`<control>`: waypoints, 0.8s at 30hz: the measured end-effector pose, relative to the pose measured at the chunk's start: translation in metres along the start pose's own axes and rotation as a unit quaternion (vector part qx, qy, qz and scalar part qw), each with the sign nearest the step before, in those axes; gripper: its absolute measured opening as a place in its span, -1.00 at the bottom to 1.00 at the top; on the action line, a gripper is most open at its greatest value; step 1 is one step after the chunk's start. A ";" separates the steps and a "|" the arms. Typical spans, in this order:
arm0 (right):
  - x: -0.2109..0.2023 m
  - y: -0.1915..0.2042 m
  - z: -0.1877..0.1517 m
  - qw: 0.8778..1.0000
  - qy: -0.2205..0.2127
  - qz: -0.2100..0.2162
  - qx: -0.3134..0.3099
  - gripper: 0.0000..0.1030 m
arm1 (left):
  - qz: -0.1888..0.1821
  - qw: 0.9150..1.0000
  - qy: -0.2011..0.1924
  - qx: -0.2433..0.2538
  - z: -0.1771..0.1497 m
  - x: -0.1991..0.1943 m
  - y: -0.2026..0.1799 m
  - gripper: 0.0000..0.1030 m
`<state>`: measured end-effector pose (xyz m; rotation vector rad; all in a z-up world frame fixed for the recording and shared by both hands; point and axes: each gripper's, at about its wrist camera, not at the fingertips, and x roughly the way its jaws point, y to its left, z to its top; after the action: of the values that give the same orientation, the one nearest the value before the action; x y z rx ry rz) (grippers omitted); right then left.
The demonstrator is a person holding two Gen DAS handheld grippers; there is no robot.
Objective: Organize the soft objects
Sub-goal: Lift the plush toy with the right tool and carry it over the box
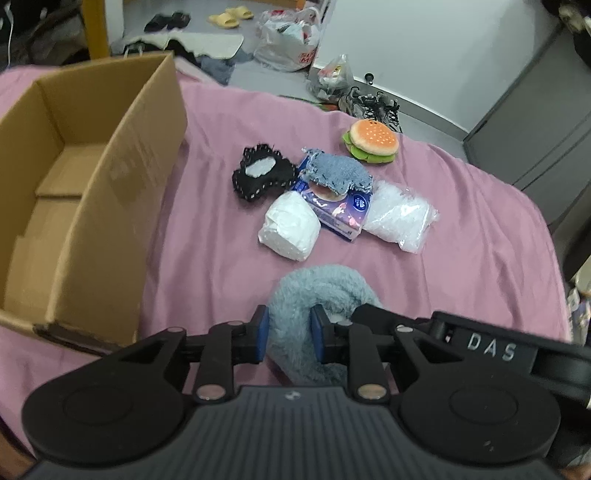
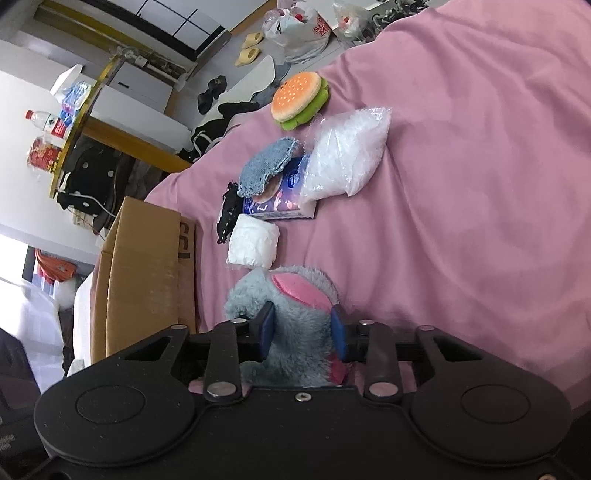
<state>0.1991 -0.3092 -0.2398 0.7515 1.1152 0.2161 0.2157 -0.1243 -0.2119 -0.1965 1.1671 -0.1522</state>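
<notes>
A fuzzy grey-blue plush toy (image 1: pixel 321 291) with a pink patch (image 2: pixel 295 290) is held by both grippers just above the pink bedsheet. My left gripper (image 1: pixel 290 334) is shut on one fuzzy part of it. My right gripper (image 2: pixel 303 332) is shut on another part, near the pink patch. An open cardboard box (image 1: pixel 74 192) stands on the bed to the left and also shows in the right wrist view (image 2: pixel 144 273). Ahead lie a burger plush (image 1: pixel 373 140), a denim pad (image 1: pixel 338 171), a black pouch (image 1: pixel 258 177), a white roll (image 1: pixel 290 229) and a white bagged stuffing (image 1: pixel 400 216).
A blue tissue pack (image 1: pixel 343 216) lies under the denim pad. The pink sheet (image 1: pixel 461 240) covers the bed, whose far edge drops to a floor with shoes (image 1: pixel 373 103), plastic bags (image 1: pixel 291 40) and slippers (image 1: pixel 229 16). A grey cabinet (image 1: pixel 535 110) stands at the right.
</notes>
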 end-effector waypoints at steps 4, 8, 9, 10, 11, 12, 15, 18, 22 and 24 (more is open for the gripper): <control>-0.001 0.002 -0.001 1.000 0.005 0.002 -0.008 -0.50 | -0.015 0.999 0.027 -0.020 0.001 0.004 0.005 -0.57; -0.009 0.003 -0.003 1.000 -0.003 0.016 -0.013 -0.58 | -0.018 0.999 0.026 -0.032 0.002 -0.003 0.005 -0.65; -0.012 0.004 -0.004 1.000 -0.008 0.017 -0.015 -0.58 | -0.020 0.999 0.021 -0.030 0.001 -0.006 0.004 -0.66; -0.015 0.006 -0.005 1.000 -0.014 0.018 -0.019 -0.59 | -0.024 0.999 0.018 -0.031 0.001 -0.009 0.005 -0.66; -0.019 0.008 -0.006 0.999 -0.022 0.022 -0.025 -0.59 | -0.029 0.999 0.016 -0.033 0.001 -0.013 0.005 -0.67; -0.022 0.010 -0.008 0.999 -0.028 0.026 -0.028 -0.59 | -0.030 0.999 0.013 -0.035 0.001 -0.016 0.006 -0.67; -0.033 0.015 -0.011 0.998 -0.043 0.032 -0.037 -0.61 | -0.037 0.999 -0.005 -0.031 0.001 -0.032 0.005 -0.67; -0.045 0.022 -0.015 0.997 -0.057 0.038 -0.037 -0.61 | -0.047 0.998 -0.019 -0.031 0.000 -0.050 0.006 -0.68; -0.055 0.036 -0.015 0.996 -0.069 0.042 -0.049 -0.61 | -0.053 0.997 -0.038 -0.028 -0.002 -0.070 0.008 -0.68; -0.059 0.046 -0.017 0.994 -0.077 0.044 -0.059 -0.61 | -0.053 0.997 -0.050 -0.026 -0.003 -0.081 0.009 -0.68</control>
<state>0.1675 -0.2983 -0.1708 0.7000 0.9169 0.2921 0.1821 -0.0980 -0.1428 -0.3094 1.0618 -0.2027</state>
